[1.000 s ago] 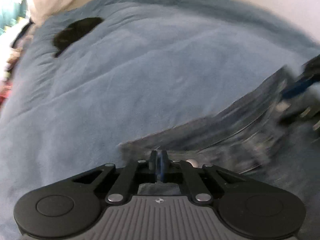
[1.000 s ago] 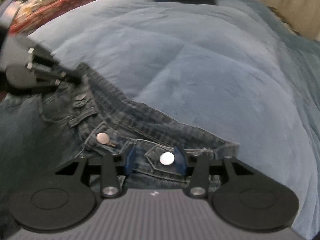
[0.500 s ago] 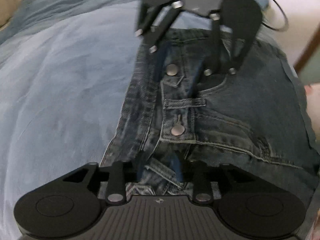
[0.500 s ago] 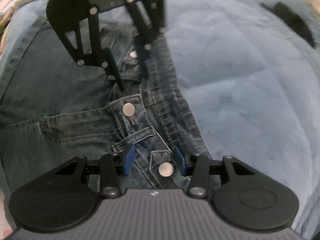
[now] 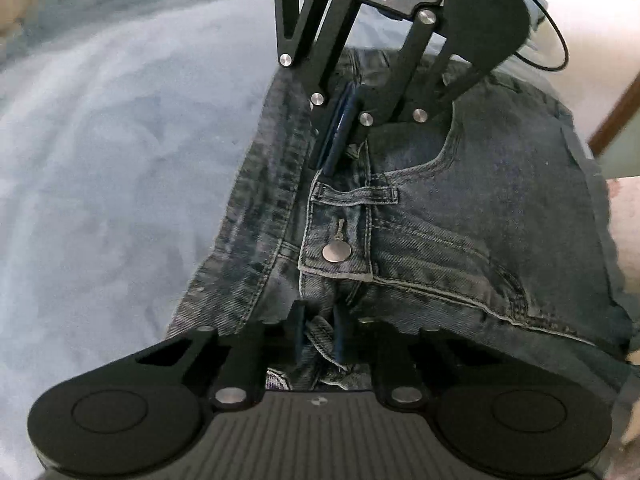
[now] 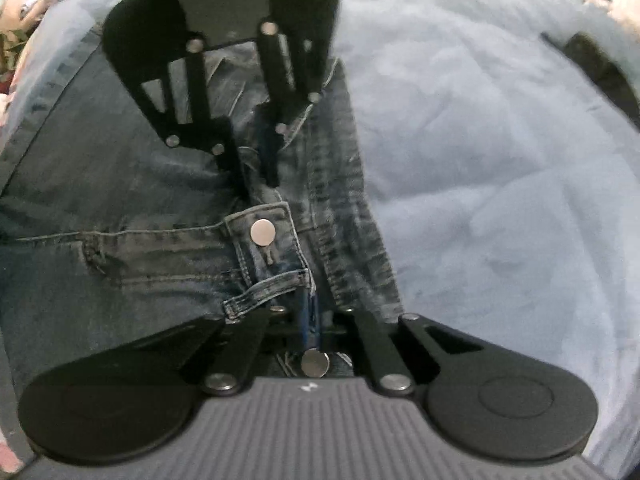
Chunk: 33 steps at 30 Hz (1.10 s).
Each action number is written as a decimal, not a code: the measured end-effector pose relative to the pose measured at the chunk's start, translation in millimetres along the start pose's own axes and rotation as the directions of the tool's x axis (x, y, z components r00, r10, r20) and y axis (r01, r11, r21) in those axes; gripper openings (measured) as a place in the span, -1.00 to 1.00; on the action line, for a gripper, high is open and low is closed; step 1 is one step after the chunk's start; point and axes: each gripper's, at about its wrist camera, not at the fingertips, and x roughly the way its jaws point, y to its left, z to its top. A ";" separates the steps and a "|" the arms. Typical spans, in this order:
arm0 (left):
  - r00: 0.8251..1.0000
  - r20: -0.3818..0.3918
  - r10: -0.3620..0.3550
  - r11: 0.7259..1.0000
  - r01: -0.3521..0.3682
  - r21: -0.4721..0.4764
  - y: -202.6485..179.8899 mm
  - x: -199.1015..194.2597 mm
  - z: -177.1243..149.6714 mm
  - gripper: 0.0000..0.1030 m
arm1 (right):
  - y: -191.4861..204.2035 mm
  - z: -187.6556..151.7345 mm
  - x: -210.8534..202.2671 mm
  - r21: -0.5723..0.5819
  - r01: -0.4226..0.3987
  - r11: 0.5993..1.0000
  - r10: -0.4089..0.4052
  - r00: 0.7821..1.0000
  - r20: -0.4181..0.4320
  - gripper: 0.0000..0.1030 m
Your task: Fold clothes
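Note:
Dark blue jeans (image 5: 460, 220) lie on a light blue blanket (image 5: 120, 160), waistband towards the blanket, with a fly button (image 5: 337, 253) between the two grippers. My left gripper (image 5: 320, 332) points down at the waistband. Its jaws are closing, and a fold of denim fills the gap between the pads. Opposite it, my right gripper (image 5: 336, 136) stands on the same waistband. In the right wrist view the right gripper (image 6: 309, 320) is shut, blue pads pinched on the denim edge just above a second button (image 6: 315, 362). The left gripper (image 6: 256, 180) faces it across the jeans (image 6: 120, 200).
The blanket (image 6: 500, 160) spreads wide beside the jeans. A dark item (image 6: 600, 68) lies on it far off. A thin black cable (image 5: 556, 52) loops at the upper right near a wooden edge (image 5: 616, 116). Piled fabrics (image 6: 24, 0) sit beyond the jeans.
Both grippers rolled round to face each other over the waistband. The right jaws, open around a button before, have closed. The left jaws opened, then narrowed onto a denim fold.

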 end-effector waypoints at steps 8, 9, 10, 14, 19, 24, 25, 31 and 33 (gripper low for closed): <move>0.993 0.000 0.122 0.991 -0.122 -0.047 -1.9 12.5 -3.0 -0.73 | 4.3 -3.4 16.6 0.027 0.095 0.995 -0.094 0.995 -0.011 -0.95; 0.992 -0.003 0.127 0.991 -0.127 -0.049 -0.6 17.6 -2.1 -0.71 | 5.2 -6.3 22.2 0.023 0.103 0.994 -0.103 0.995 -0.018 -0.95; 0.991 -0.004 0.134 0.990 -0.134 -0.052 0.7 21.5 -1.6 -0.69 | 5.7 -8.8 28.9 0.027 0.108 0.994 -0.107 0.994 -0.022 -0.95; 0.987 0.002 0.158 0.979 -0.157 -0.128 9.6 8.5 -0.9 -0.44 | -2.7 -10.3 20.0 0.149 0.117 0.982 -0.117 0.993 -0.006 -0.88; 0.973 0.049 0.227 0.938 -0.205 -0.281 17.6 -31.0 -3.3 -0.26 | -17.0 -15.9 -24.8 0.376 0.130 0.917 -0.167 0.984 0.065 -0.72; 0.978 0.087 0.192 0.906 -0.142 -0.399 10.3 -30.5 -3.0 -0.87 | 3.9 -21.2 -26.2 0.583 0.011 0.813 -0.091 0.990 0.109 -0.74; 0.977 0.070 0.204 0.899 -0.158 -0.409 8.3 -20.2 -3.3 -0.86 | 10.6 -21.9 -22.1 0.608 -0.006 0.794 -0.079 0.990 0.114 -0.75; 0.969 -0.001 0.246 0.825 -0.210 -0.525 15.1 23.3 -18.6 -0.79 | 29.2 -33.3 9.3 0.744 0.032 0.667 -0.152 0.984 0.093 -0.81; 0.963 -0.009 0.268 0.818 -0.233 -0.526 11.2 22.6 -17.9 -0.78 | 32.8 -35.4 6.4 0.758 0.043 0.651 -0.172 0.981 0.092 -0.81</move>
